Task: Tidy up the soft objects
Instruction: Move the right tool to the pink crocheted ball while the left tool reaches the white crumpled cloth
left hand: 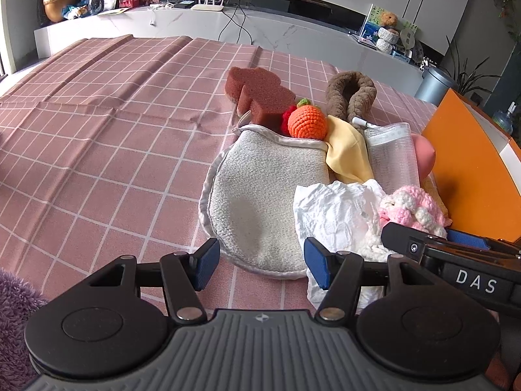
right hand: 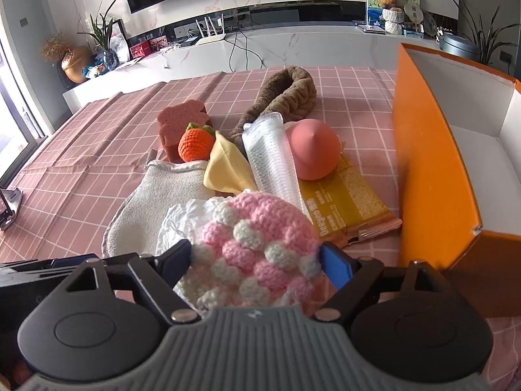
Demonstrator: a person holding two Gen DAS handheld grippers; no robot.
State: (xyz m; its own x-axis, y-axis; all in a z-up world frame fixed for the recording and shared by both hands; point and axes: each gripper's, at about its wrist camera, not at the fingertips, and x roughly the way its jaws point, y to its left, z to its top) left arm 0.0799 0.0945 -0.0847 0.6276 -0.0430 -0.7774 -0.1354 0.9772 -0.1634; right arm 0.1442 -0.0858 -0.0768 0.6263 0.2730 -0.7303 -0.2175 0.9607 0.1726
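A pile of soft things lies on the pink checked cloth: a beige bath mitt (left hand: 260, 192) (right hand: 153, 208), a brown sponge (left hand: 257, 93) (right hand: 179, 120), a crochet orange (left hand: 307, 122) (right hand: 196, 145), a yellow cloth (left hand: 348, 153) (right hand: 228, 169), a white mesh pouch (left hand: 392, 156) (right hand: 273, 163), a pink egg-shaped sponge (right hand: 309, 150), a brown headband (left hand: 351, 94) (right hand: 286, 94), crumpled white tissue (left hand: 335, 215). My left gripper (left hand: 259, 265) is open over the mitt's near edge. My right gripper (right hand: 255, 262) has its pads against both sides of a pink-and-white crochet piece (right hand: 257, 244) (left hand: 413, 208).
An open orange box (right hand: 433, 169) (left hand: 469, 169) with a white inside stands at the right, close to the pile. A yellow snack packet (right hand: 345, 208) lies beside it. A purple fluffy thing (left hand: 16, 306) is at my near left. A phone stand (right hand: 9, 208) is far left.
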